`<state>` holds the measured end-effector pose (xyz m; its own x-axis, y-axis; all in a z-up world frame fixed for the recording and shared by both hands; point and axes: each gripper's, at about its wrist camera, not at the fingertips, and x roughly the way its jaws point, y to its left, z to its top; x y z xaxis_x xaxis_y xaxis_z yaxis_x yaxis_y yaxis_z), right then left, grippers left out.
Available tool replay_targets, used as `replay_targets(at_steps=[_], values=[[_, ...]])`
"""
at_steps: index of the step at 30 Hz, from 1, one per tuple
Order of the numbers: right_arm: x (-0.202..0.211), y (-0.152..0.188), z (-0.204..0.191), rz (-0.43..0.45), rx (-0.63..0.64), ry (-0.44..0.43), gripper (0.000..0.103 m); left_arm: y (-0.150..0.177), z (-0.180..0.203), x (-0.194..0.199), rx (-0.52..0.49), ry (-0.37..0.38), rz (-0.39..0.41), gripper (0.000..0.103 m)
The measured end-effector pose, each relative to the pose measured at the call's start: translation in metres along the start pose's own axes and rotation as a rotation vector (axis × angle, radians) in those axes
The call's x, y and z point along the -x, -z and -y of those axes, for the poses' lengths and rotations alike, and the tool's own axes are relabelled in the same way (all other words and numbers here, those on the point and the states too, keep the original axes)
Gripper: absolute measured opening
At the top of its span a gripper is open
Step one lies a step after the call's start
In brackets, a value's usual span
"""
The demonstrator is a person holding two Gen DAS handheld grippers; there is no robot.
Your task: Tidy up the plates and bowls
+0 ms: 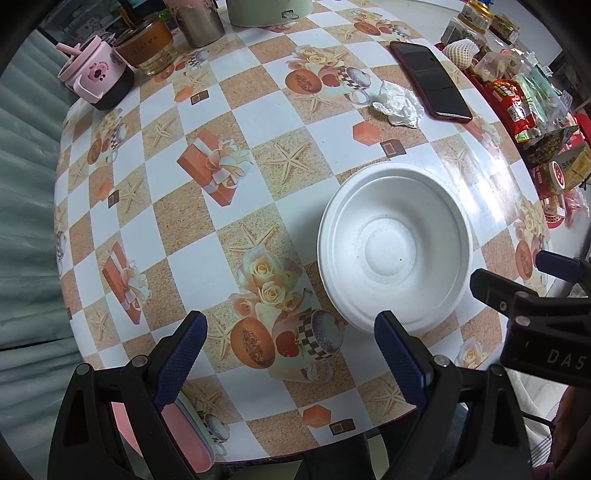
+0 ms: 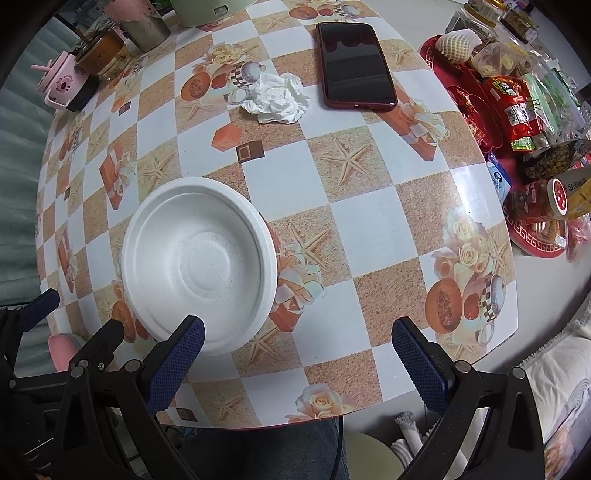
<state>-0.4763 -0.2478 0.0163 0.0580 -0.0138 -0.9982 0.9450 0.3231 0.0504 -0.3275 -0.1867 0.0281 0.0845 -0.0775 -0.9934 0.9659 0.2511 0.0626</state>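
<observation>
- A white bowl (image 1: 395, 245) (image 2: 199, 266) sits upright on the table (image 1: 258, 110) (image 2: 369, 236), near the edge closest to the person; a second rim shows just inside its outer one, so it may be two nested pieces — I cannot tell for sure.
- The bowl's inside looks bare apart from a few dark specks.
- The left gripper (image 1: 291, 363) hangs over the table pointing down, its jaws spread wide with nothing between them but patterned tablecloth; its right finger overlaps the bowl's near rim in the left wrist view, but whether it touches I cannot tell.
- The right gripper (image 2: 299, 367) also points down with jaws wide apart and holding nothing; its left finger overlaps the bowl's near rim in the right wrist view, contact unclear.
- Each gripper shows at the edge of the other's view, so the two hang side by side with the bowl between them.
- Beyond the bowl lie a crumpled tissue (image 1: 399, 105) (image 2: 277, 98) and, just beside it, a dark phone (image 1: 430, 81) (image 2: 356, 64) in a red case.
- At the far left edge stand a pink cup (image 1: 94, 75) (image 2: 64, 83) with a straw, a glass jar (image 1: 149, 44) (image 2: 101, 55) of amber liquid and a metal cup (image 1: 201, 22) (image 2: 146, 26).
- To the right — well apart from the bowl — a red tray (image 2: 541, 251) carries snack packets and jars.
</observation>
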Motion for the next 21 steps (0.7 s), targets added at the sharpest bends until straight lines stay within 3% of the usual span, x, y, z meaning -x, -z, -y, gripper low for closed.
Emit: replay_targets(at_steps=[21], values=[[-0.019,-0.022,0.011,-0.036,-0.004,0.03,0.102,-0.03,0.001,-0.024,0.058,-0.005,-0.014,0.094]])
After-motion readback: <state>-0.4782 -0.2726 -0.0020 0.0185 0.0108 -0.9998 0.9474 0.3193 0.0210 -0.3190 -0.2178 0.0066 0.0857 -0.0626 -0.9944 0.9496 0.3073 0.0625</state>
